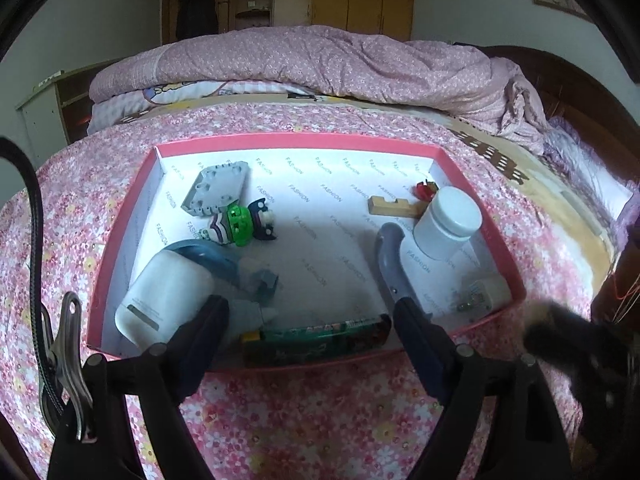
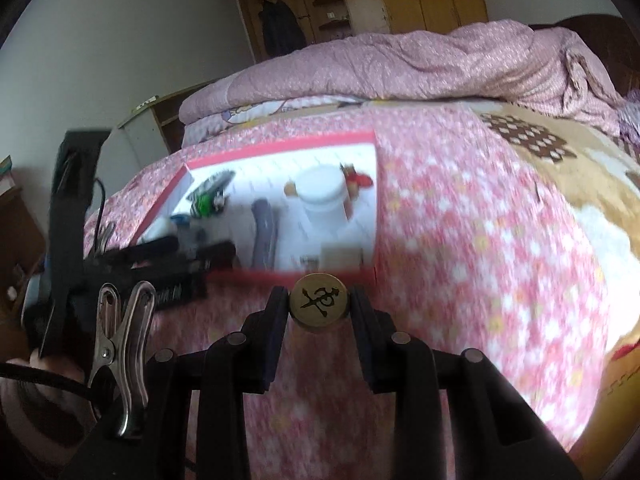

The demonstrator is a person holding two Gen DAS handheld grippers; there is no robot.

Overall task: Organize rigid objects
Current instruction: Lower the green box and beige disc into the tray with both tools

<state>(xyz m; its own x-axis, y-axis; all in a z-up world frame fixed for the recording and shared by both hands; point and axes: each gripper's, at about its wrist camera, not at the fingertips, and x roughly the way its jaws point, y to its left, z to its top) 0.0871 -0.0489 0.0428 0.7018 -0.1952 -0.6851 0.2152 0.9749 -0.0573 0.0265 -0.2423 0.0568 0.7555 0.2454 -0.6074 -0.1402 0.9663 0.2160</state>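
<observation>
Floral bedspread (image 2: pixel 460 240), blurred box (image 2: pixel 280 140), perhaps toys

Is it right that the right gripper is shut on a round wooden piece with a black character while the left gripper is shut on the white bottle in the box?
Not quite. The left gripper is open and holds nothing, as its own wrist view shows; the white bottle stands untouched in the pink box. The right gripper is indeed shut on the round wooden piece.

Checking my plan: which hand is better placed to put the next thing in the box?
Right. The right gripper is shut on a round game piece just short of the pink box; the left gripper is open with nothing gripped.
</observation>
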